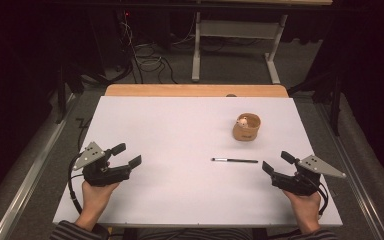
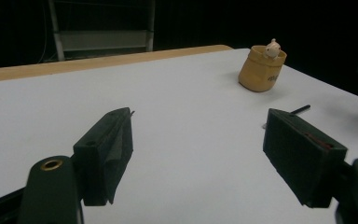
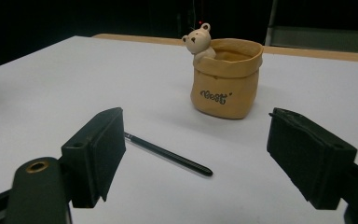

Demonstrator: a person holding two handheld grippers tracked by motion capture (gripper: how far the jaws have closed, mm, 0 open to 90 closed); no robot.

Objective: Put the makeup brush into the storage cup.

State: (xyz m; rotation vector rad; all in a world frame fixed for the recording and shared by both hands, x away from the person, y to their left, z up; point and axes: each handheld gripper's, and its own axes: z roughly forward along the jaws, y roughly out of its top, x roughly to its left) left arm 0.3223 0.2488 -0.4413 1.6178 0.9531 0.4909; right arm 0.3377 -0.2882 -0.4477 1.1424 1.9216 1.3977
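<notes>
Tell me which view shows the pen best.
The right gripper view: the pen lies close, nearly full length, just beyond the open right claw. The high view shows it whole but small. The left gripper view shows just its far tip past a jaw.

A dim room with dark surroundings; light falls from above onto the white table, which is evenly bright without glare. The tan bear pot casts a soft, faint shadow at its base. All views look slightly soft and grainy; the background beyond the table is nearly black.
</notes>
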